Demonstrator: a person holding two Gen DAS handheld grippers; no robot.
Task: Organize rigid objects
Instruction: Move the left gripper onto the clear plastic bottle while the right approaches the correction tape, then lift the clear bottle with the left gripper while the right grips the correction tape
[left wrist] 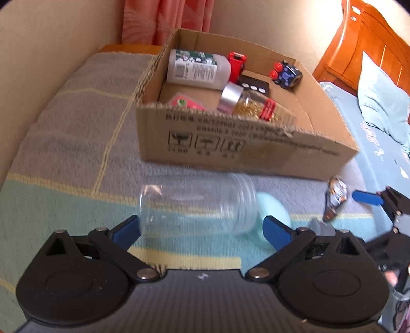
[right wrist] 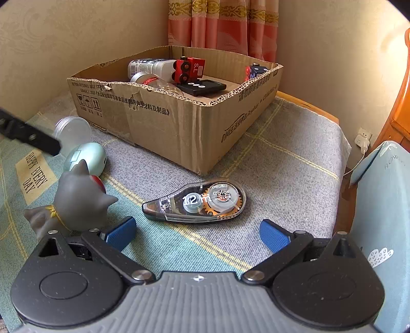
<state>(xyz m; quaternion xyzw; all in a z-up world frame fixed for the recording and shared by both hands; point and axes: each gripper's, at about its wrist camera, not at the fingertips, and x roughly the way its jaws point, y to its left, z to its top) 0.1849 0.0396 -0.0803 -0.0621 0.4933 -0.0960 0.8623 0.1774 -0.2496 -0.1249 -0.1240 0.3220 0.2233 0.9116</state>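
The left gripper [left wrist: 201,229] has its jaws spread wide, with a clear plastic jar [left wrist: 197,203] lying on its side between the blue fingertips [left wrist: 126,230]; the image is blurred, so whether the pads touch the jar cannot be told. Just behind the jar's threaded mouth sits a pale green, egg-shaped object [left wrist: 273,205], and beside that a grey cat figurine [right wrist: 77,199] (only its back shows in the right wrist view).

The right gripper [right wrist: 198,234] is also wide open and holds nothing. A transparent correction tape dispenser [right wrist: 196,201] lies flat on the cloth just ahead of its fingertips, apart from both.

Beyond these stands an open cardboard box [right wrist: 164,128] on a grey and teal blanket [right wrist: 282,158]. Inside the box lie a white bottle [left wrist: 197,69], a red toy truck [right wrist: 189,69], a black remote-like slab [right wrist: 202,87], a jar of gold bits with a silver lid [left wrist: 246,102], a dark blue cube [left wrist: 288,74] and a pink card [left wrist: 187,102]. A salmon curtain [right wrist: 223,23] hangs behind the box.
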